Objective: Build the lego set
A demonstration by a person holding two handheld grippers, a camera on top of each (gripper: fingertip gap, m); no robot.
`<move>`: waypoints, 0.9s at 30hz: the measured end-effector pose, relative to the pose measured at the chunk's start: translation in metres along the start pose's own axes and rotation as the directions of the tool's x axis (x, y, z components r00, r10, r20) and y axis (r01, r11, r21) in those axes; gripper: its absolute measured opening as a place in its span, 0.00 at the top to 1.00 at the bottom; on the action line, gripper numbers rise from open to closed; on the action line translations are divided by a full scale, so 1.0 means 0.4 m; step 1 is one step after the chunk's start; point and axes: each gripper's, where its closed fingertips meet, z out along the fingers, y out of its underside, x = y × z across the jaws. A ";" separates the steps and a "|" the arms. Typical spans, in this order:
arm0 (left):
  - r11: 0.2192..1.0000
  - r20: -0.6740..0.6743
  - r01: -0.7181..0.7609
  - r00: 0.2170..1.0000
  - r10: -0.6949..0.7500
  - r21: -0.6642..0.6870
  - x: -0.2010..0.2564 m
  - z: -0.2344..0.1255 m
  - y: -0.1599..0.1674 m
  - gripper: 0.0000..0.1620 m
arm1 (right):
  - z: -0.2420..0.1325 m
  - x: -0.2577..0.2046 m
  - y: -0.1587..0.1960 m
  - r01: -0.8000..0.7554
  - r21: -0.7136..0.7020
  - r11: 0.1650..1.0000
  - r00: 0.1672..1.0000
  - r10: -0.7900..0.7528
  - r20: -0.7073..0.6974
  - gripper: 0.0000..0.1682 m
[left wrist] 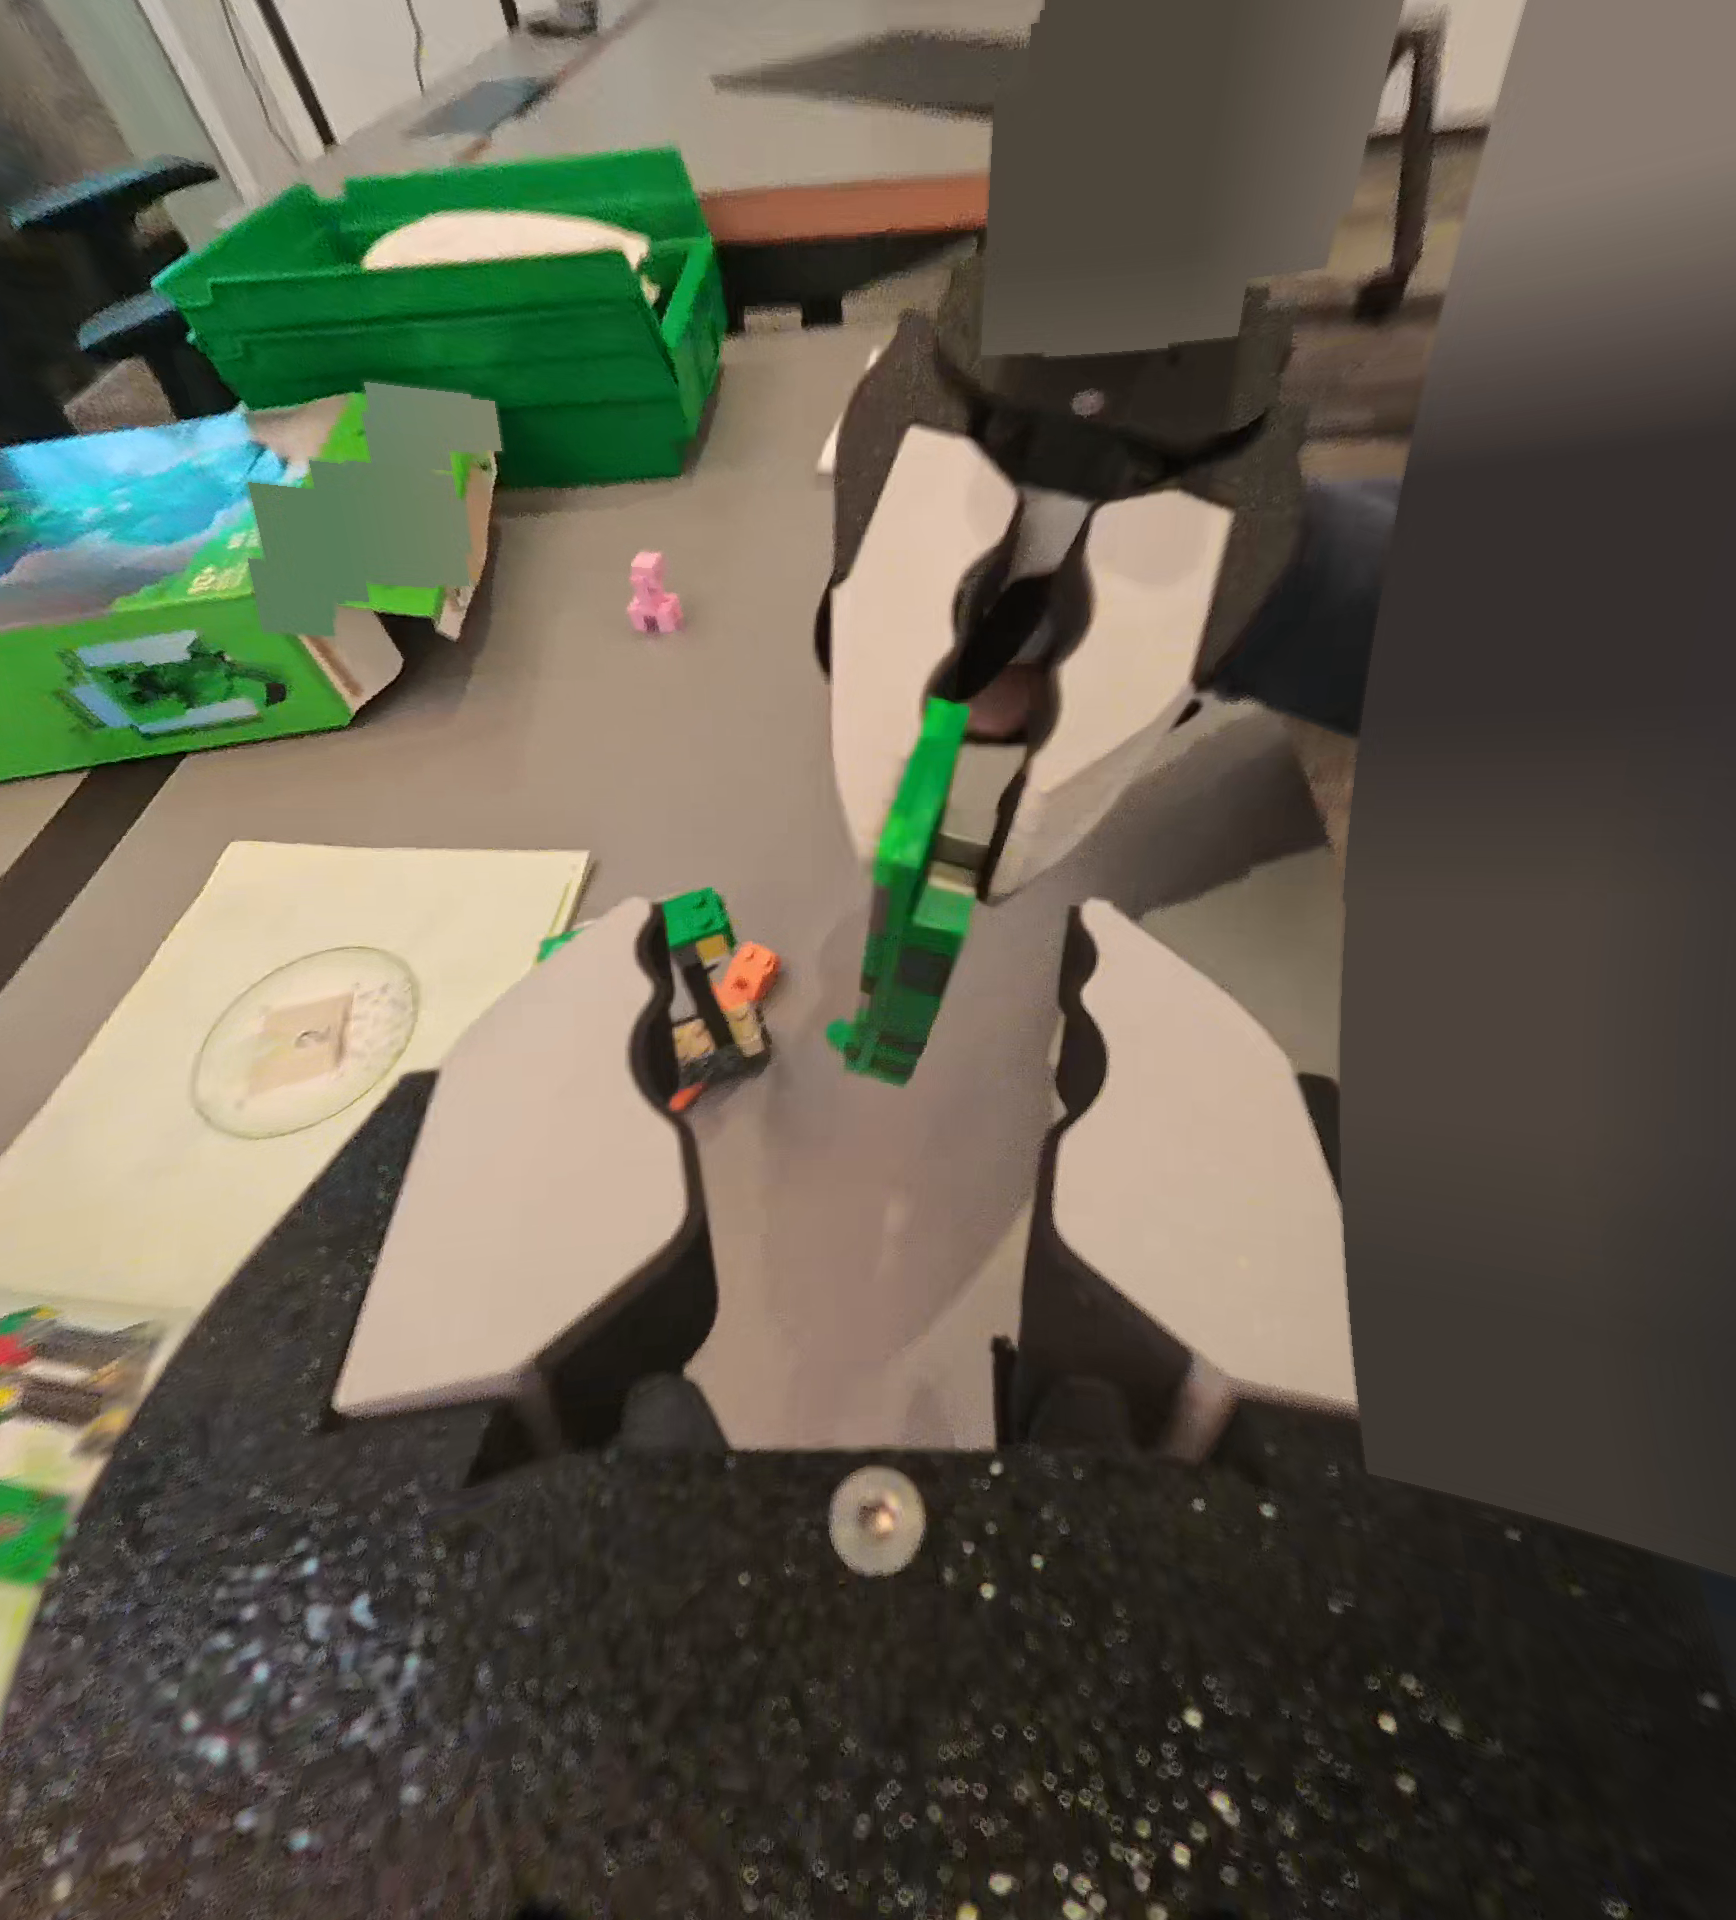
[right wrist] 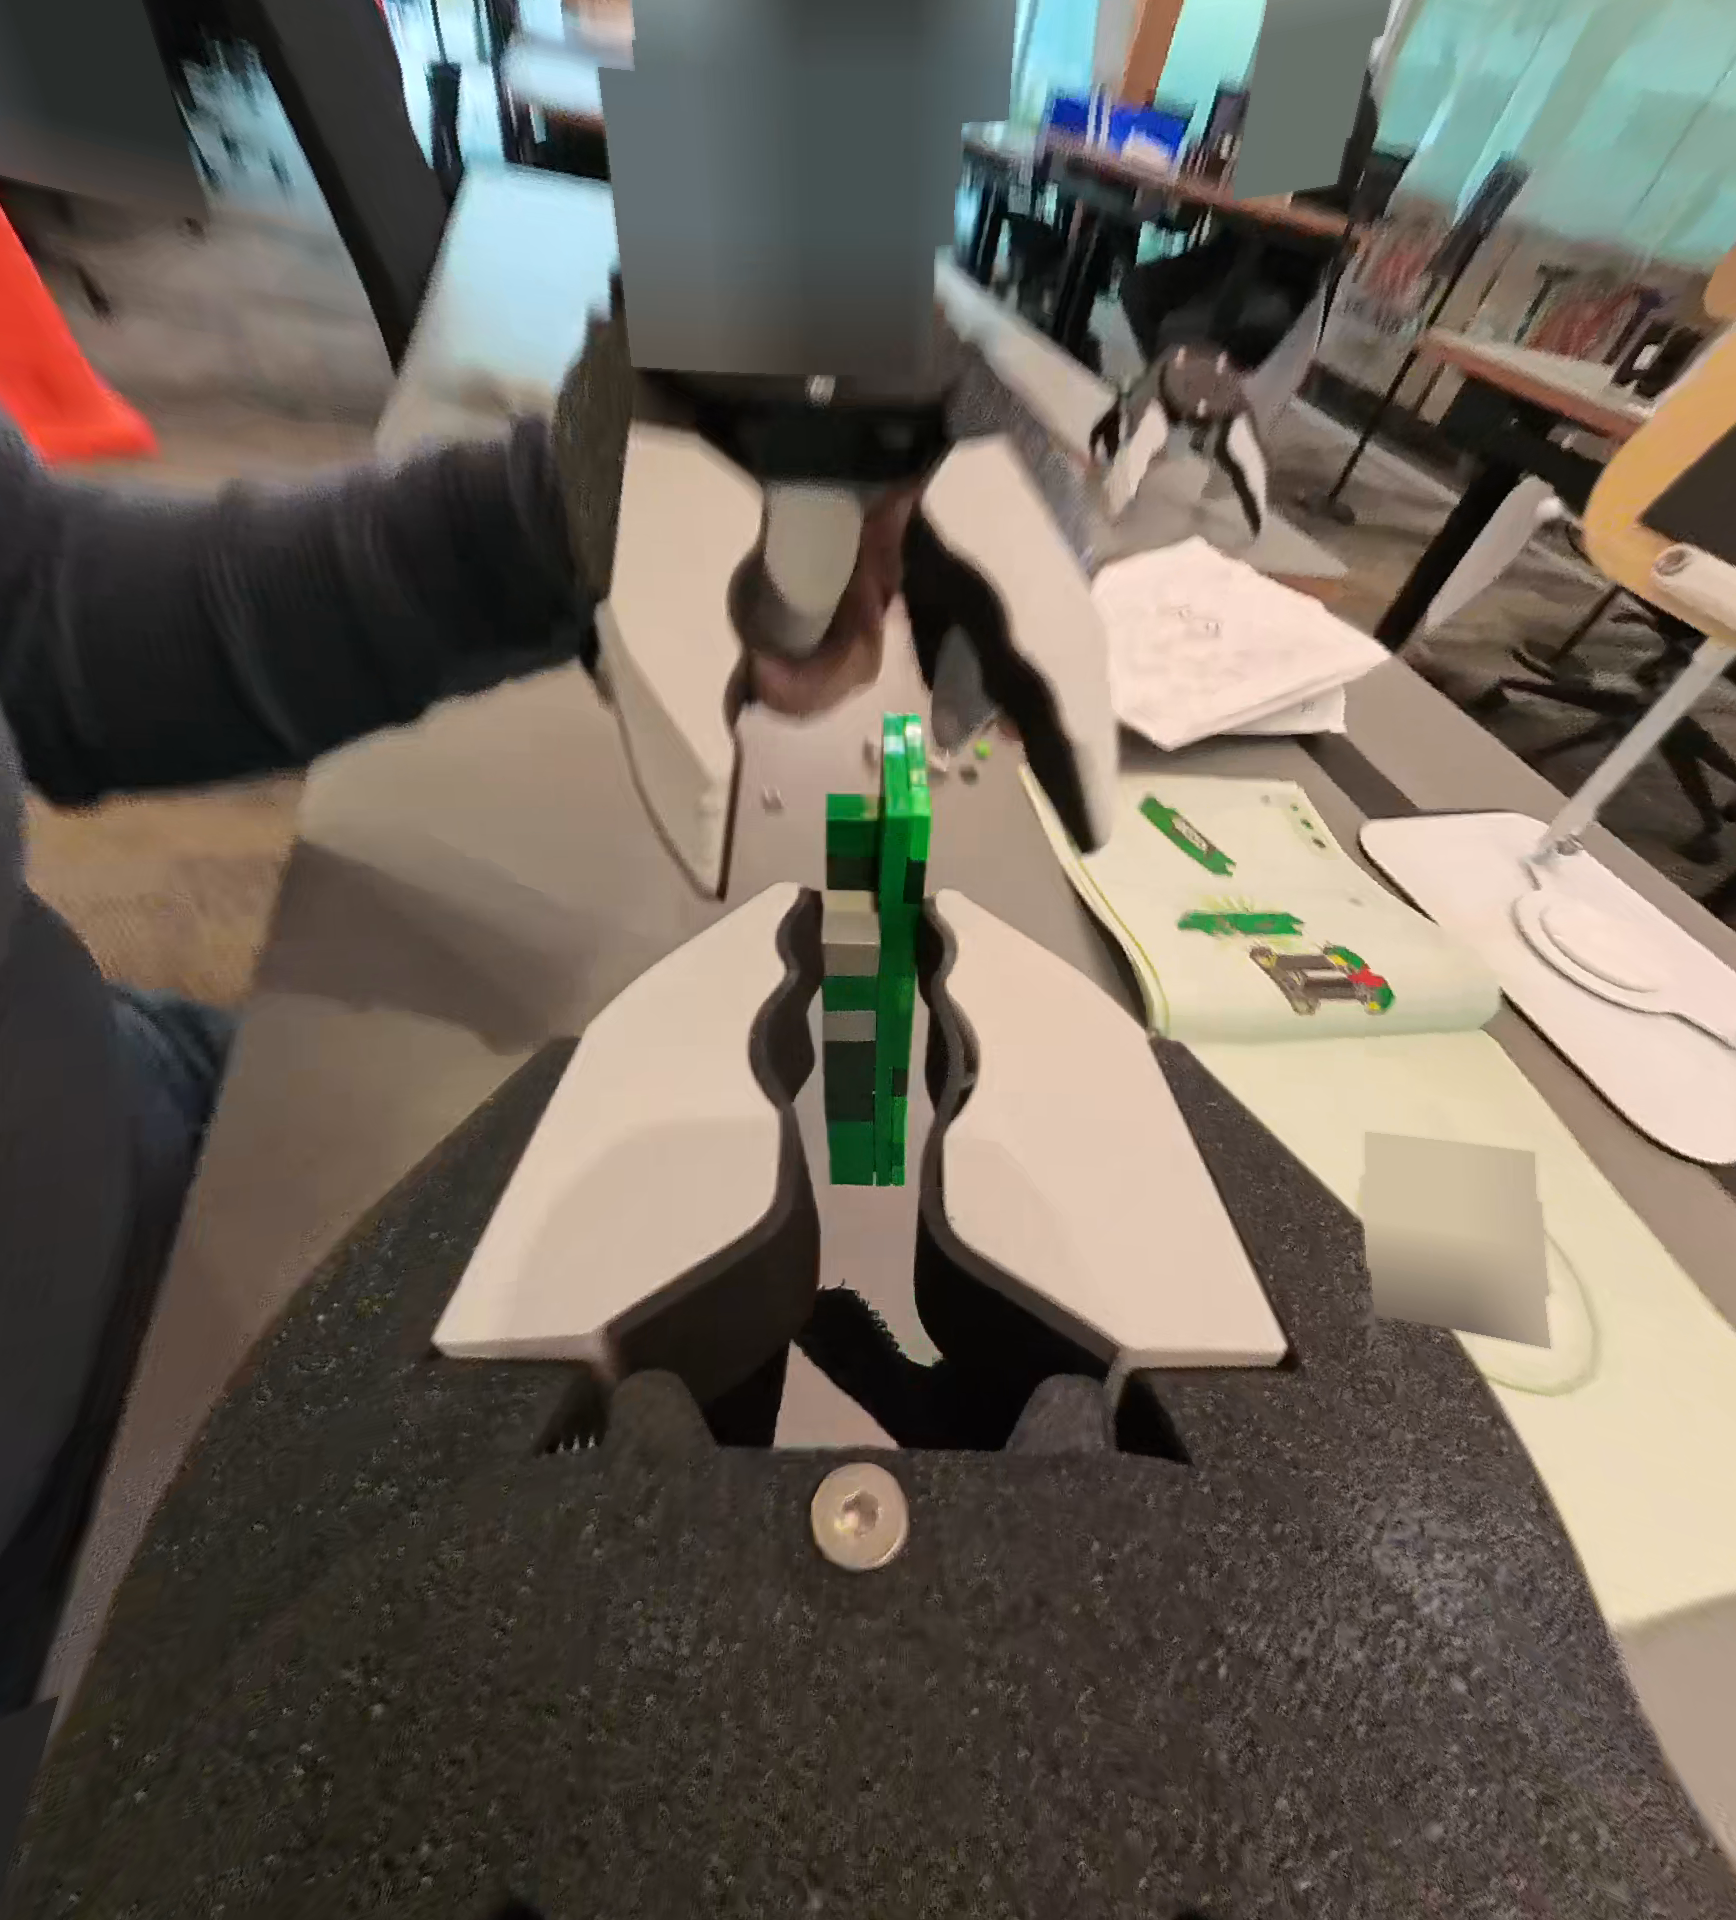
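Observation:
A long, flat green Lego assembly (right wrist: 874, 987) with grey and dark bricks on one side stands on edge between my right gripper's (right wrist: 869, 904) fingers, which are shut on it. In the left wrist view the right gripper (left wrist: 937, 873) holds the assembly (left wrist: 905, 935) above the table. My left gripper (left wrist: 859, 935) is open and empty. It faces the right gripper, and its fingers (right wrist: 677, 675) stand either side of the assembly's far end without touching. A small black, green and orange build (left wrist: 713, 997) lies on the table by my left finger.
A pink Lego figure (left wrist: 654, 594) stands farther off. A green set box (left wrist: 116, 644) and a green bin (left wrist: 490, 301) are at the far left. The instruction booklet (right wrist: 1290, 935) lies open, with a clear plastic disc (left wrist: 308, 1039) on it. A white lamp base (right wrist: 1622, 935) is to the right.

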 end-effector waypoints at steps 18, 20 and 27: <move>0.976 0.073 0.131 0.987 -0.145 0.172 -0.010 0.028 0.005 0.89 | -0.048 0.052 -0.067 -0.133 0.335 0.933 0.987 0.155 -0.039 0.88; 0.974 0.236 0.133 0.956 -0.175 0.182 -0.060 0.002 0.036 0.89 | -0.078 0.087 -0.040 -0.076 0.283 0.956 0.974 0.133 -0.186 0.87; 0.940 0.553 0.135 0.779 -0.297 0.314 -0.205 -0.061 0.132 0.90 | -0.053 0.059 0.310 -0.334 -0.310 0.890 0.898 0.200 -0.393 0.85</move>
